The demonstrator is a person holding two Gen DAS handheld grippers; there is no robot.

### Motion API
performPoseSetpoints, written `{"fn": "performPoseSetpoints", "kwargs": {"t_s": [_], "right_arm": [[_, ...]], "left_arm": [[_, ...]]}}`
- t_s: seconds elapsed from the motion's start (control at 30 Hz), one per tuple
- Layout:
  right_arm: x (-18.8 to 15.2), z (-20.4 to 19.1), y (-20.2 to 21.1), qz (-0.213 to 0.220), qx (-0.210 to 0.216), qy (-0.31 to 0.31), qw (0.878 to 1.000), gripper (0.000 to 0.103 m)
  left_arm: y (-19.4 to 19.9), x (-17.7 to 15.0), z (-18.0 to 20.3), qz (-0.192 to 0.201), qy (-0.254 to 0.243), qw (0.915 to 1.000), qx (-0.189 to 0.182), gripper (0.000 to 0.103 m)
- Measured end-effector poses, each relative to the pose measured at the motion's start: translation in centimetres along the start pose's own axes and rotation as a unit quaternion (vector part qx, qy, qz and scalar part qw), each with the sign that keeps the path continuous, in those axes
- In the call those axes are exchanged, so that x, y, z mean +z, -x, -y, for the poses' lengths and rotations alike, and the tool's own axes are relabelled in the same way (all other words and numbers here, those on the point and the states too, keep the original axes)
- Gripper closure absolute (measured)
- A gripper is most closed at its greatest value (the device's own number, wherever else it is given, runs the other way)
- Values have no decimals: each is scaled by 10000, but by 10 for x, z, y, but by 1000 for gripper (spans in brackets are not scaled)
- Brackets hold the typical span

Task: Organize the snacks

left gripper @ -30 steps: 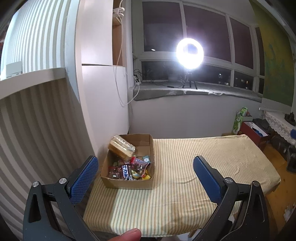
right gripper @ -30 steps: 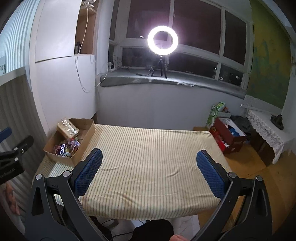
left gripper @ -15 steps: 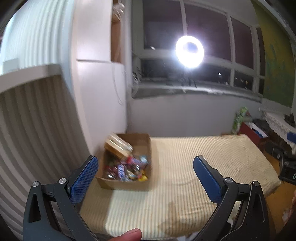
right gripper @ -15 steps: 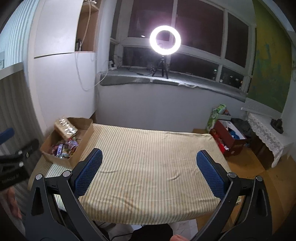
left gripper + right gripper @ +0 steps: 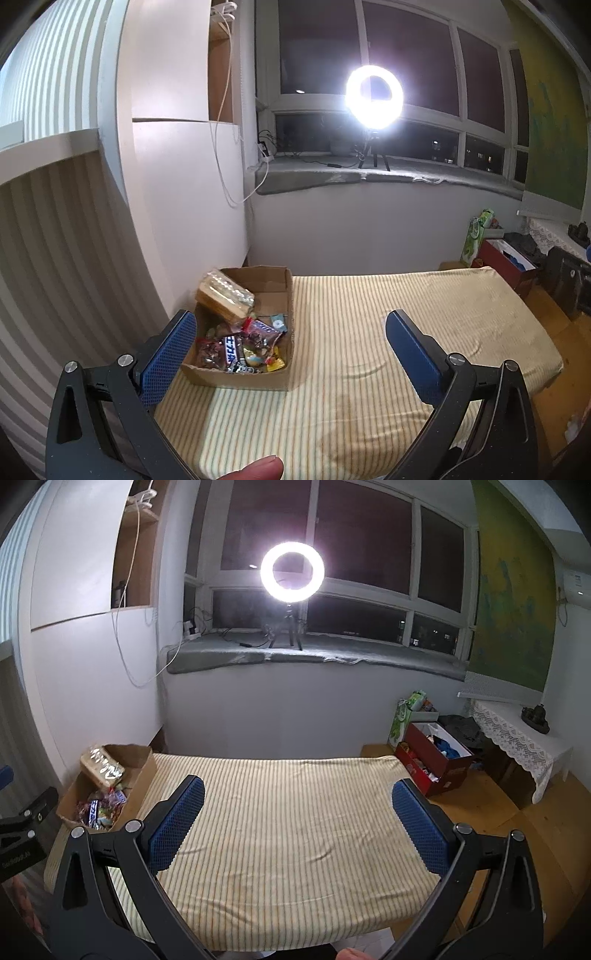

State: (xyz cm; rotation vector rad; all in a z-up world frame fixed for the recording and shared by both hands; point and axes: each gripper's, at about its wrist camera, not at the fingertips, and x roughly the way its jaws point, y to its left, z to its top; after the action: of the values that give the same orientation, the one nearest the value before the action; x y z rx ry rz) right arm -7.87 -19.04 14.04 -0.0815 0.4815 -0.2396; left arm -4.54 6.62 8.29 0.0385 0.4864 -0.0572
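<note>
While both pairs of tongs hang spread wide with nothing between their blue pads, the left tongs [image 5: 291,334] face a cardboard box [image 5: 240,378] and the right tongs [image 5: 295,812] look out over the striped cloth of the counter [image 5: 295,849], which lies bare in both views. All the snacks in sight are in that box, which stands at the counter's left end, close to the white wall.

A clear bag of pale biscuits or wafers [image 5: 225,297] leans up out of the box's far half, propped on the left wall. Below it lies a loose heap of small wrapped sweets and bars [image 5: 240,350], one of them dark with white lettering.

As a judgement, everything here is light. The clear bag looks crinkly and slippery, and its contents would likely crumble under a hard squeeze, so a gentle pinch across its raised upper end seems safest. The small wrappers are glossy and soft; each is best taken across its narrow width, one at a time, since they overlap. Whether the box holds snacks already gathered or waiting to be sorted cannot be told.
</note>
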Motion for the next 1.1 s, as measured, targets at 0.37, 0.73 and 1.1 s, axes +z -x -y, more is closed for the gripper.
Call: {"fn": "performPoseSetpoints", "kwargs": {"t_s": [0.37,0.73,1.1], "right_arm": [[5,10,10,166,-101,-56,9998,0],[5,8,13,130,-106,-45,9998,0],[6,2,12,151,-152,7,9998,0]], "left_arm": [[1,3,-3,-4,22,10000,46,1],[2,2,1,5,-39,10000,41,1],[2,1,4,2,-69,10000,71,1]]}}
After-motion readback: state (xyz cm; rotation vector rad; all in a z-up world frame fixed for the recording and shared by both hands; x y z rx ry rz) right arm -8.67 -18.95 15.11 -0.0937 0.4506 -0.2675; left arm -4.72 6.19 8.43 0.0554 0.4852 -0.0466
